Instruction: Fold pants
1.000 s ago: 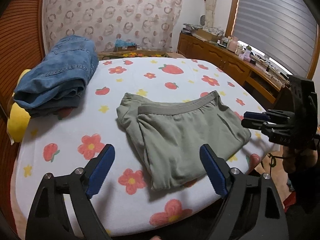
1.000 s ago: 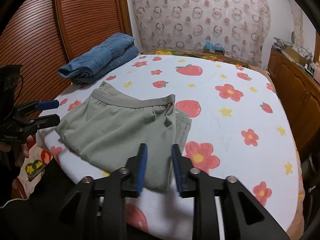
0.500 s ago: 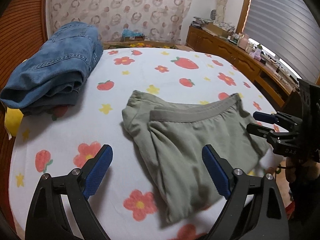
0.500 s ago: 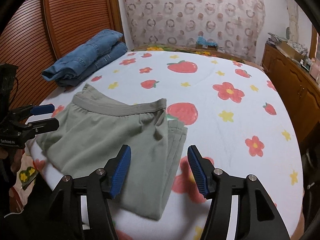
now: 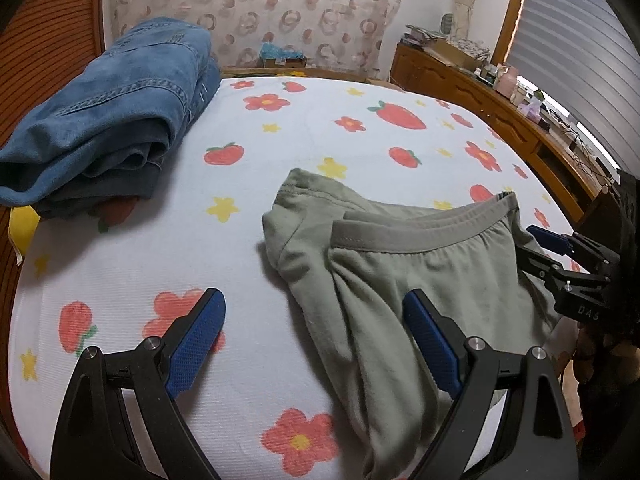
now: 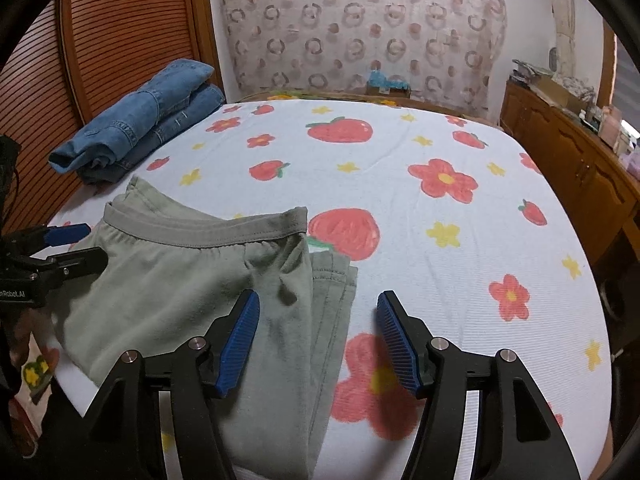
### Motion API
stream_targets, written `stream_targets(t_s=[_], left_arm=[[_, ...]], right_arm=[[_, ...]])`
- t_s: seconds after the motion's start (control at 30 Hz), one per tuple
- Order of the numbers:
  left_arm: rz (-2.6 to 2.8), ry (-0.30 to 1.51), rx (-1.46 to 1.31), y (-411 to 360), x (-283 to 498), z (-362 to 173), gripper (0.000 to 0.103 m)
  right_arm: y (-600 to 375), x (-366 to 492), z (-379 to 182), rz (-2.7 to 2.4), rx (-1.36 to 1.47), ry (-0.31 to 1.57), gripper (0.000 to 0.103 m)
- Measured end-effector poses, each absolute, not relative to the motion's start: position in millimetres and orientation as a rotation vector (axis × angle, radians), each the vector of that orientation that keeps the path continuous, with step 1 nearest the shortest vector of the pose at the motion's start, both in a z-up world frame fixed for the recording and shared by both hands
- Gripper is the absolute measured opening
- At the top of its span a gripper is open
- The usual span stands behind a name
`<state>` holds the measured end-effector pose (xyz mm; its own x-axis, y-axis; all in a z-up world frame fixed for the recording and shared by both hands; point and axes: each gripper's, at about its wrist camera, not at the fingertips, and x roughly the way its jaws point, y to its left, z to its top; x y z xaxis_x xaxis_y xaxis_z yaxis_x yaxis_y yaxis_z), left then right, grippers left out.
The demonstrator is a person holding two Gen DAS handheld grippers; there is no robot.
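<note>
Olive-green pants (image 5: 420, 280) (image 6: 172, 280) lie folded on the flowered bed sheet (image 5: 320, 128) (image 6: 440, 168), waistband toward the headboard. My left gripper (image 5: 314, 342) hovers open over their left folded edge, one pad above the sheet, the other above the cloth. My right gripper (image 6: 318, 340) hangs over the opposite folded edge, its jaws opening, with cloth below them but nothing pinched. Each gripper also shows in the other's view: the right gripper (image 5: 540, 251) at the pants' right side, the left gripper (image 6: 78, 248) at their left side.
A stack of folded blue jeans (image 5: 112, 120) (image 6: 148, 120) sits at the sheet's far left corner. A yellow item (image 5: 22, 228) pokes out under it. A wooden dresser (image 5: 480, 92) (image 6: 580, 160) with clutter runs along the right. Slatted wood panels stand on the left.
Both grippers have come forward and lower toward the pants. The right gripper's jaws went from nearly shut to wide apart. The left jaws stayed open.
</note>
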<state>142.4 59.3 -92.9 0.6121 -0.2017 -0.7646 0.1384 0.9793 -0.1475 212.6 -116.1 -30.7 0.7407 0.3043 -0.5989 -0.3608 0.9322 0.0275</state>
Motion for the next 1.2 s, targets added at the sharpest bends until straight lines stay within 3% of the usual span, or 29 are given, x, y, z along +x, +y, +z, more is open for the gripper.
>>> stream_targets(t_s=[0.53, 0.87, 0.93, 1.13, 1.2], left_arm=[[-0.183, 0.904, 0.002, 55.8, 138.4, -95.3, 0.093], [-0.242, 0.883, -0.064, 65.0, 136.3, -88.4, 0.093], [-0.262, 0.867, -0.076, 65.3, 136.8, -85.0, 0.087], [-0.295, 0.846, -0.093, 62.5, 146.8, -79.5, 0.061], [-0.291, 0.849, -0.091, 61.8, 149.5, -80.6, 0.061]], right_arm=[[-119.3, 213.0, -29.0, 0.342, -0.087, 0.673, 0.075], [-124.3, 205.8, -28.0, 0.366, -0.092, 0.685, 0.076], [-127.1, 206.7, -27.3, 0.375, -0.077, 0.685, 0.074], [-128.0, 212.2, -25.2, 0.379, -0.084, 0.694, 0.055], [-127.8, 214.8, -24.4, 0.384, -0.083, 0.699, 0.051]])
